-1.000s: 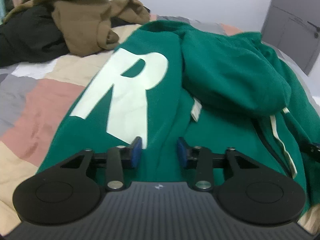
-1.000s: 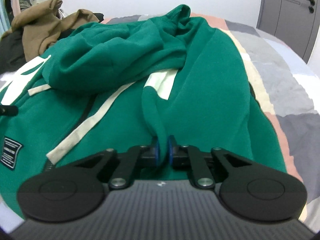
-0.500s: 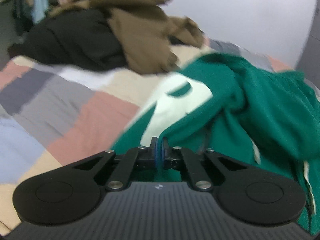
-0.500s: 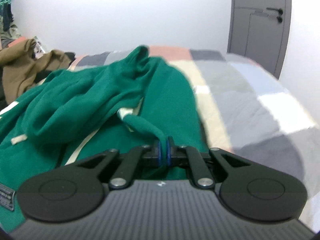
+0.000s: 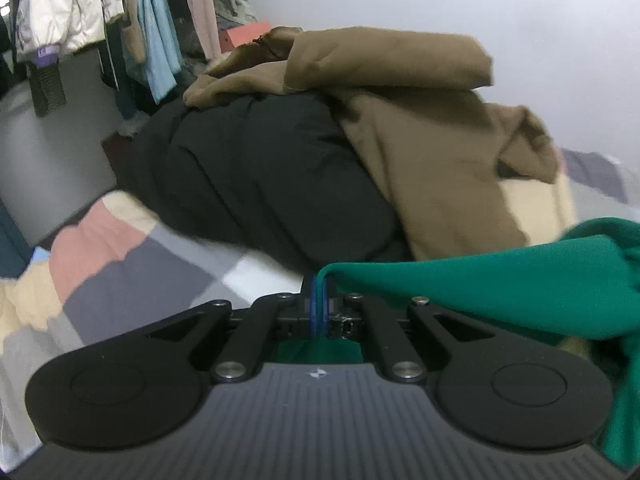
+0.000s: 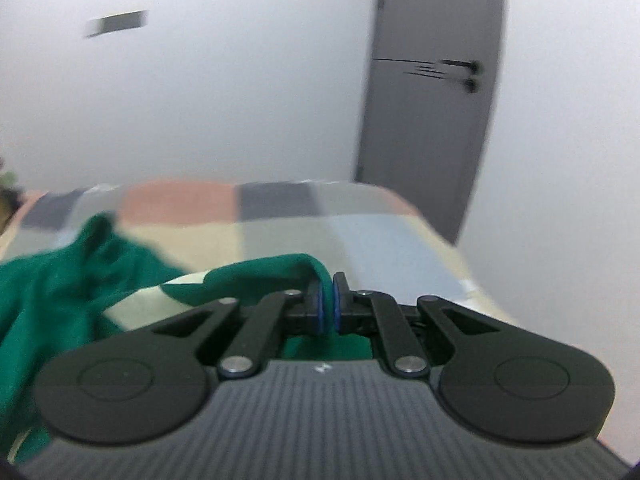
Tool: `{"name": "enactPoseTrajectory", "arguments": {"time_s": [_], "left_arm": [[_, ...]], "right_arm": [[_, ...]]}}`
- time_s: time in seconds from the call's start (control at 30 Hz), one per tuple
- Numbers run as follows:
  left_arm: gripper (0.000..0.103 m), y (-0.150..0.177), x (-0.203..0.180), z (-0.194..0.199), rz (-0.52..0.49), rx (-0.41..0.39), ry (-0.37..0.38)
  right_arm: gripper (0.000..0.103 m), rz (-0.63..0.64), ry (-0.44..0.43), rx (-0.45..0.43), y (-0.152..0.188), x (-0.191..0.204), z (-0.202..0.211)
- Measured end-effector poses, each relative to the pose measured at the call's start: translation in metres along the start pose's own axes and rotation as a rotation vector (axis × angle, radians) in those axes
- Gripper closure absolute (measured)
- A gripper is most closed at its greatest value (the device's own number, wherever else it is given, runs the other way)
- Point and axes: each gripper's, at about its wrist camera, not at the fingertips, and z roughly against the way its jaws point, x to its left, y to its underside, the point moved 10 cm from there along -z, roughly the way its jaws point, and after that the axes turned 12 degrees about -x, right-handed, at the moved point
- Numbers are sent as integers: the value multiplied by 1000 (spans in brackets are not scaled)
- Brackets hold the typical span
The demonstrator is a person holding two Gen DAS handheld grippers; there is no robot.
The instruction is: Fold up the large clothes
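The left gripper (image 5: 319, 304) was closed tight on an edge of the green hoodie (image 5: 500, 292), with the cloth pinched between its blue pads and stretching away toward the right of the frame, lifted off the patchwork bedspread (image 5: 120, 264). In the right wrist view, the right gripper (image 6: 327, 304) was likewise clamped on a fold of the same hoodie, a thin roll of green fabric caught between its pads, while the rest of the garment sagged toward the lower left of that frame over the bedspread. Motion blur smeared the grey door (image 6: 432, 92) at the upper right.

Behind the left gripper, a black padded jacket (image 5: 256, 184) lay heaped in the middle of the frame with a brown garment (image 5: 420, 128) draped across it, and hanging clothes (image 5: 120, 12) filled the upper left.

Judged from this, the folding was at an early stage: both edges were gripped and raised, but no finished fold was visible, and the hoodie looked bunched and not squared. Laying it flat, making the folds, and then dealing with the black and brown garments all seemed left to do.
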Motion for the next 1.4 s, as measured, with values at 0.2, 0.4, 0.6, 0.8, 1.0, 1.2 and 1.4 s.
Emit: {"name": "enactPoseTrajectory", "arguments": {"time_s": [0.2, 0.4, 0.6, 0.8, 1.0, 1.2, 1.4], "left_arm": [[99, 31, -7, -78, -47, 71, -47], [99, 61, -16, -111, -76, 135, -58], [99, 57, -20, -105, -70, 127, -62], [53, 54, -20, -57, -44, 77, -23], [53, 37, -34, 12, 4, 24, 75], [53, 16, -59, 88, 20, -27, 192], [53, 4, -84, 169, 52, -70, 298]], "right_arm": [[96, 49, 134, 61, 44, -41, -87], [96, -36, 104, 103, 108, -50, -129], [94, -92, 93, 172, 143, -42, -138], [69, -205, 66, 172, 126, -35, -111], [53, -279, -34, 117, 85, -13, -60], [53, -254, -157, 48, 34, 27, 4], [53, -240, -296, -9, -3, 71, 84]]}}
